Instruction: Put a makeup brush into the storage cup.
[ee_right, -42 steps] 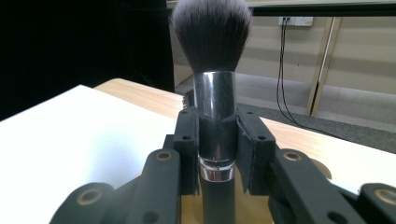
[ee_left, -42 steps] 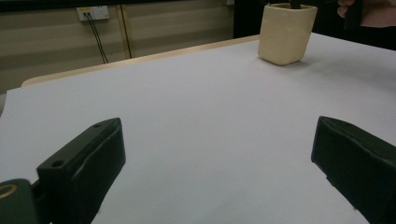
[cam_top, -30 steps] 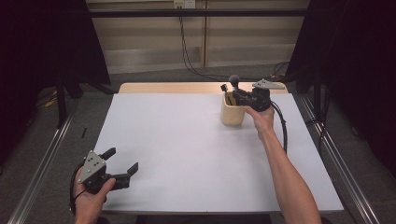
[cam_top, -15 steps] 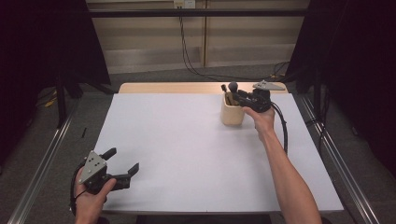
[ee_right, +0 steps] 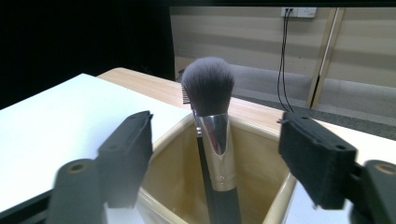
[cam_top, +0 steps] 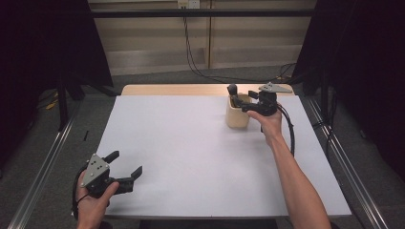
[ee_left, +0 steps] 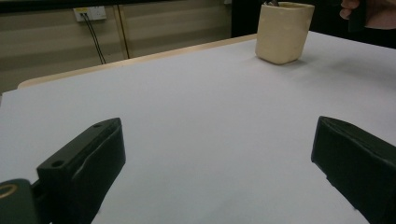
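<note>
So the right gripper (cam_top: 244, 103) is hanging over the square cream ceramic cup (cam_top: 237, 114) near the far right corner of the white table surface (cam_top: 191, 148), jaws spread wide and gripping nothing. In the right gripper view, the jaws are standing either side of the cup's mouth, and the makeup brush with the grey bristle head and silver ferrule (ee_right: 211, 121) is standing upright in the cup between them, not touching either pad as far as I can tell. There's a thin dark comb-like thing (ee_right: 187, 95) poking up just behind the brush.

The left gripper (cam_top: 125, 168) is sitting at the near left corner of the surface, jaws wide apart too, holding nothing, well apart from the cup.

The white surface is lying over a light wooden tabletop (cam_top: 176, 89) peeking out along the far edge. Behind it there's a beige panelled wall (cam_top: 157, 43) with black cables (cam_top: 191, 47) running down from a socket, and dark curtains (cam_top: 47, 43) on both sides.
</note>
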`<state>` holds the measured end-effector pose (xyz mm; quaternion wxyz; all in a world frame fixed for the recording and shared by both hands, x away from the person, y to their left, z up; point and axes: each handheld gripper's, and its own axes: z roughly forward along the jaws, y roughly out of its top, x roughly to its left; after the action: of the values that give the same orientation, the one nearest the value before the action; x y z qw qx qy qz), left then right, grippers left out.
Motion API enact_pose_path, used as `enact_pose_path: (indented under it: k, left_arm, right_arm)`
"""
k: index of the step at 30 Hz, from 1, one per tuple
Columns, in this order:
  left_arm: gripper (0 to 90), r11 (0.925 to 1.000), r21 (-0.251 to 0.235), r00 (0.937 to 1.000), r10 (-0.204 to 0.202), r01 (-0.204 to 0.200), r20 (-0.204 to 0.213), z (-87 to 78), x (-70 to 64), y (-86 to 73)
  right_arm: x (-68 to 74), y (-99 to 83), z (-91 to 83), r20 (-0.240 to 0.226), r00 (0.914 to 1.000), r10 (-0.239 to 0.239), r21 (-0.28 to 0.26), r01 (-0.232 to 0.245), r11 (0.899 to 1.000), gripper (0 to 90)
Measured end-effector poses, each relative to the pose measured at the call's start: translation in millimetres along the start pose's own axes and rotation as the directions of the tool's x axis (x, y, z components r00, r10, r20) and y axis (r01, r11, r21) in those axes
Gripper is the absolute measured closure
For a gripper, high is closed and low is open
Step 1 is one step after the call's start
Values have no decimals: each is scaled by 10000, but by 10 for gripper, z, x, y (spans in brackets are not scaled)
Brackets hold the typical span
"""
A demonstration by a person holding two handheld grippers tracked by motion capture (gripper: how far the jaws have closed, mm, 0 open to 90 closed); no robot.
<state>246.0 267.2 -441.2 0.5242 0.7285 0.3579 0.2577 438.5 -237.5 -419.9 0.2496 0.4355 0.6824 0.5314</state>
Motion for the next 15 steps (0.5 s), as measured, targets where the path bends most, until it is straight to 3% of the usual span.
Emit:
enact_pose_path:
  k: [6,10,15]
  left_arm:
    - [29,10000,45,9999,-41,41,-103,0,12,-1]
    - [29,10000,44,9999,-75,75,-138,-4,16,-2]
    - [29,10000,58,9999,-60,60,-131,3,14,-2]
  right_arm:
    - [17,-22,-40,-2,10000,5,62,-5,10000,77]
    - [28,-27,-81,-184,9998,-2,31,3,10000,19]
    - [56,-30,-127,-279,9996,28,198,-22,9998,15]
